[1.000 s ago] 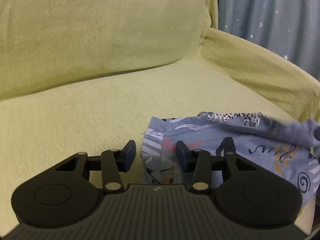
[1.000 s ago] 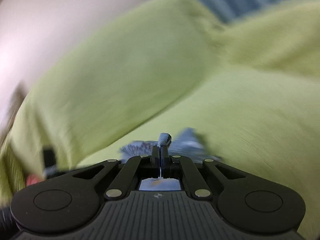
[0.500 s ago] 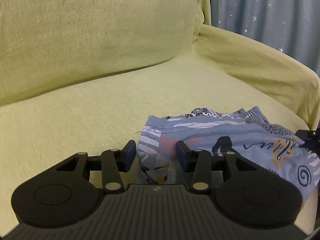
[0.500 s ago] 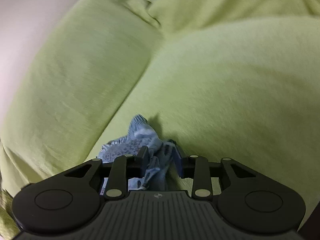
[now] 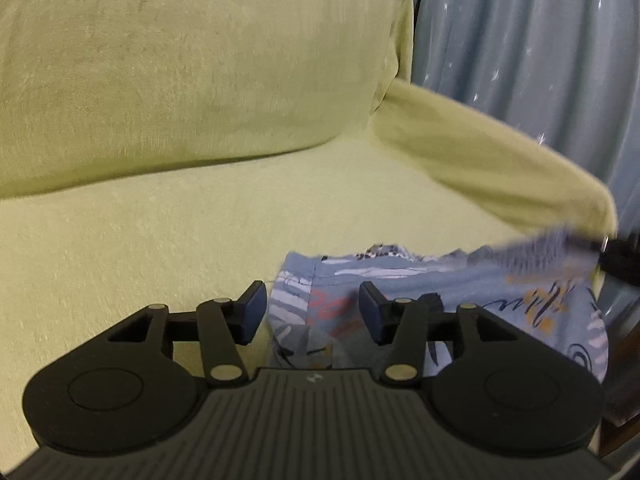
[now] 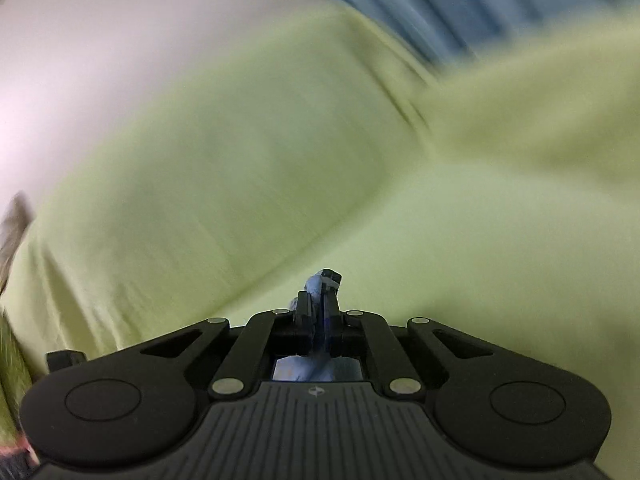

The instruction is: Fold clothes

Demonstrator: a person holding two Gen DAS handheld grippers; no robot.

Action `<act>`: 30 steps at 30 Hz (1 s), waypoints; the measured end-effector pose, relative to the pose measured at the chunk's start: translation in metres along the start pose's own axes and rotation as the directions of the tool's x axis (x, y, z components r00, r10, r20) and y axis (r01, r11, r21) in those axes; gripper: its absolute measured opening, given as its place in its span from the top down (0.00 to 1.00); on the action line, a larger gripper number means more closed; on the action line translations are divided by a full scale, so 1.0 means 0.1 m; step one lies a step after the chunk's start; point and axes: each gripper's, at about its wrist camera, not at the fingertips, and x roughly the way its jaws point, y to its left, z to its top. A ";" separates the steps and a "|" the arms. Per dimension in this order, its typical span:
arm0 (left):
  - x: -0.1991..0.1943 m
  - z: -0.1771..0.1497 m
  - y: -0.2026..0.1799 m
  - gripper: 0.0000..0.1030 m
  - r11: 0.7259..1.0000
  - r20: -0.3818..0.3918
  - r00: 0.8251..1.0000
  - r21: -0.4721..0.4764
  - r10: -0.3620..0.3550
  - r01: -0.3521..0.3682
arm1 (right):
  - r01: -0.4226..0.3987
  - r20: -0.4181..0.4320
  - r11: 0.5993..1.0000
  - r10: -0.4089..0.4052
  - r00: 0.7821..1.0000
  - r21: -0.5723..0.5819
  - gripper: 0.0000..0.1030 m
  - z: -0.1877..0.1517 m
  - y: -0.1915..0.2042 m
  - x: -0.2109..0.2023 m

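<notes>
While the right gripper (image 6: 318, 312) pinched the shorts' (image 5: 460, 292) corner mid-fold, the left gripper (image 5: 312, 312), fingers spread, likely needed to clamp their near edge.

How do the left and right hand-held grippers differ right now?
The left hand-held gripper has its jaws wide apart and holds nothing, while the right hand-held gripper is shut on a fold of the patterned blue garment. The left one sits low over the garment's near corner on the green sofa; the right one carries its pinched edge raised off the seat, in a blurred view. Both share the same black two-finger build.
</notes>
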 end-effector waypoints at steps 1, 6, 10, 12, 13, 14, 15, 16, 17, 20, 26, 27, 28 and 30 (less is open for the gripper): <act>-0.01 0.00 0.02 0.48 1.000 0.000 1.000 -0.008 -0.008 0.008 | 0.017 -0.006 1.000 -0.017 1.000 -0.012 0.96 0.01 0.01 0.05; 0.08 0.00 0.08 0.47 0.999 -0.056 0.998 -0.027 -0.032 0.030 | 0.084 -0.107 0.991 -0.072 0.992 0.106 0.95 -0.14 -0.28 0.36; 0.14 0.02 0.05 0.47 0.999 -0.084 0.996 0.003 -0.032 0.033 | 0.117 -0.140 0.977 -0.092 0.986 0.180 0.95 -0.22 -0.51 0.39; 0.18 0.04 0.01 0.48 0.999 -0.103 0.994 0.026 -0.032 0.035 | 0.118 -0.138 0.970 -0.090 0.986 0.214 0.95 -0.23 -0.57 0.39; 0.20 0.05 -0.02 0.54 0.999 -0.112 0.993 0.037 -0.032 0.037 | 0.120 -0.138 0.968 -0.091 0.986 0.219 0.95 -0.24 -0.57 0.41; 0.22 0.06 -0.04 0.58 0.998 -0.123 0.992 0.055 -0.029 0.036 | 0.124 -0.140 0.968 -0.095 0.986 0.216 0.95 -0.24 -0.56 0.42; 0.24 0.07 -0.07 0.75 0.997 -0.135 0.991 0.072 -0.026 0.036 | 0.127 -0.140 0.968 -0.099 0.985 0.216 0.95 -0.25 -0.55 0.43; 0.25 0.07 -0.09 0.94 0.996 -0.142 0.990 0.084 -0.021 0.033 | 0.123 -0.131 0.967 -0.095 0.987 0.222 0.95 -0.25 -0.54 0.44; 0.25 0.07 -0.10 0.95 0.996 -0.143 0.990 0.090 -0.012 0.025 | 0.107 -0.112 0.966 -0.083 0.990 0.236 0.95 -0.22 -0.53 0.42; 0.13 0.14 -0.08 0.97 0.997 -0.046 0.999 0.074 0.014 -0.010 | 0.018 -0.006 0.970 -0.018 1.000 0.242 0.96 -0.07 -0.47 0.34; 0.16 0.19 -0.01 0.97 0.998 -0.018 0.998 0.023 0.062 -0.061 | 0.070 -0.030 0.992 -0.067 0.997 0.108 0.93 -0.02 -0.40 0.51; 0.24 0.13 -0.01 0.96 0.997 -0.062 0.996 0.030 0.068 -0.067 | 0.096 -0.063 0.990 -0.090 0.994 0.106 0.88 -0.06 -0.45 0.57; 0.29 0.09 0.00 0.94 0.997 -0.096 0.993 0.036 0.071 -0.068 | 0.120 -0.095 0.985 -0.108 0.990 0.127 0.82 -0.11 -0.52 0.60; 0.30 0.05 0.01 0.93 0.997 -0.091 0.994 0.036 0.068 -0.065 | 0.147 -0.121 0.969 -0.124 0.985 0.198 0.79 -0.20 -0.69 0.59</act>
